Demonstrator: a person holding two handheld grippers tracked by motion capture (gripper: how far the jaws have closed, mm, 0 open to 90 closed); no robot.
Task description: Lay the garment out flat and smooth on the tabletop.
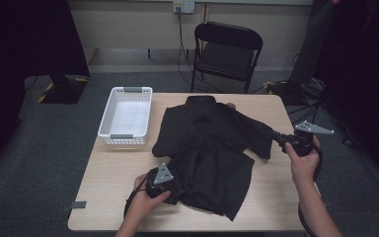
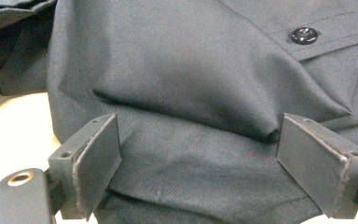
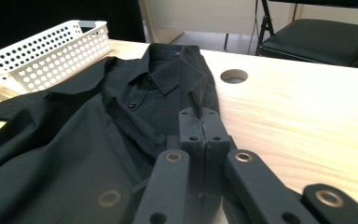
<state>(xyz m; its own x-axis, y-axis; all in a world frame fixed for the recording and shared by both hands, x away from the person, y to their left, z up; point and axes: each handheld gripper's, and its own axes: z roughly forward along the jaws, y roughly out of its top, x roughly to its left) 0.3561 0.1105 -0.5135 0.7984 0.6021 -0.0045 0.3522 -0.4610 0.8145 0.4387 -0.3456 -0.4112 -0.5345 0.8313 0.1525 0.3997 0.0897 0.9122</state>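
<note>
The black button-up shirt (image 1: 207, 148) lies front-up on the middle of the tabletop (image 1: 113, 173), its collar toward the far edge and its lower half rumpled. It looks light, soft and limp, so it will likely sag and drag; hems, seams and sleeve edges offer the surest hold. The left gripper (image 2: 198, 154) has its fingers spread wide around a fold at the lower hem. The right gripper (image 3: 204, 126) is clamped on the sleeve. A white perforated basket (image 1: 126, 116) stands just beside the shirt.

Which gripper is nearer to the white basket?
Left. The left gripper sits at the shirt hem, below the white basket; the right gripper is across the shirt.
</note>
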